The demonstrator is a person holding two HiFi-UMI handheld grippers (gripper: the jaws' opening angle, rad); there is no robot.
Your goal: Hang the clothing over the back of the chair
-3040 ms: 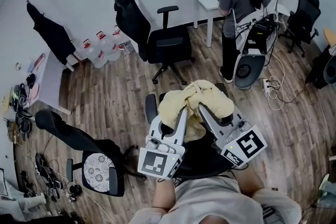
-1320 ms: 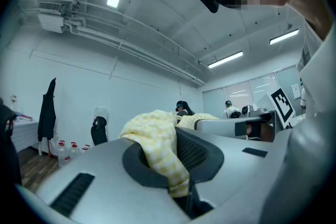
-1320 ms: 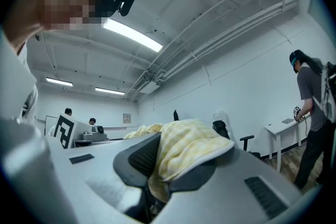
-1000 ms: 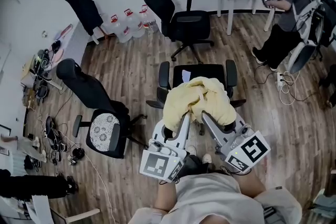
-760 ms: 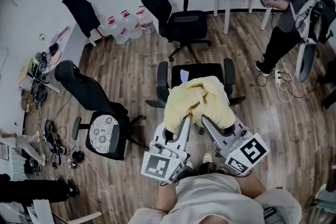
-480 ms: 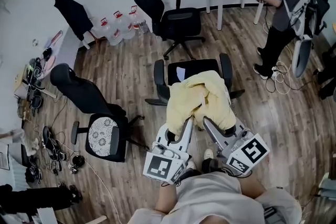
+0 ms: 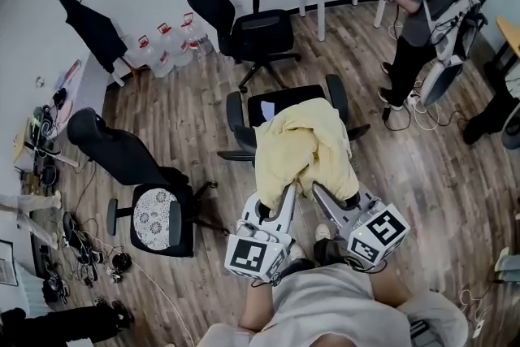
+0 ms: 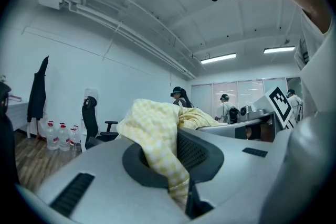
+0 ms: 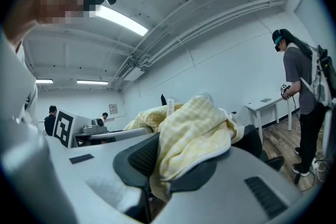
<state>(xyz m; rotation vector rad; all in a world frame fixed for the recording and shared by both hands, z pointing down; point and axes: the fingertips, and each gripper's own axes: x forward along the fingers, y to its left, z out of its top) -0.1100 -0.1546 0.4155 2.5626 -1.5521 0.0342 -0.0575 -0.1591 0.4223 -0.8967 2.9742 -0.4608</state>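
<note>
Lower than before, left gripper [image 7: 287,191] and right gripper [image 7: 314,189] hover above the chair [image 7: 272,101]. Both pairs of fingers [image 8: 199,152] clamp a yellow garment [image 7: 301,144] — bunched.

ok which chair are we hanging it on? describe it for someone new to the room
On the wood floor, look mid-room for the black office chair. Alone among its neighbours, it has yellow clothing bunched over it and a white sheet on its seat.

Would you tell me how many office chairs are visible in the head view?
3: the far chair by the wall, the centre chair under the yellow clothing, the left chair with a patterned seat. Dark shapes at the right edge may hide more.
</note>
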